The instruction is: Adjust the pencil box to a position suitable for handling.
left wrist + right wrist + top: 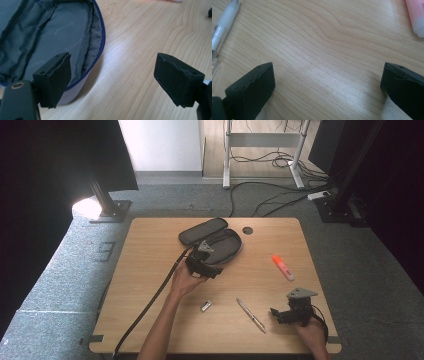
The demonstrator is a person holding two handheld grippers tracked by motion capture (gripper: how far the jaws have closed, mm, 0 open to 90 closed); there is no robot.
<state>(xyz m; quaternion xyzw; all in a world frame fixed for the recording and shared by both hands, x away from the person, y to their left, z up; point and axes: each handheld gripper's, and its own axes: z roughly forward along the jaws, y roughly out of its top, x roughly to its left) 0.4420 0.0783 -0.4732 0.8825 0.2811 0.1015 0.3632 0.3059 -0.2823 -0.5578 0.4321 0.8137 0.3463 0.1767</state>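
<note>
Pencil case (50, 37), open, soft grey fabric w/ blue zip edge, sits just under left tongs' (202, 268) near jaw; probably light & floppy, so pinch the rim wall. Left tongs wide, empty. Right tongs (292, 312) wide, empty, w/ pen (222, 27) & highlighter (415, 17) beyond.

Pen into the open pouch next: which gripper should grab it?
Right, probably. The right gripper sits open beside the pen, which lies by its left finger in the right gripper view. The left gripper, also open, is at the pouch rim, farther away.
</note>
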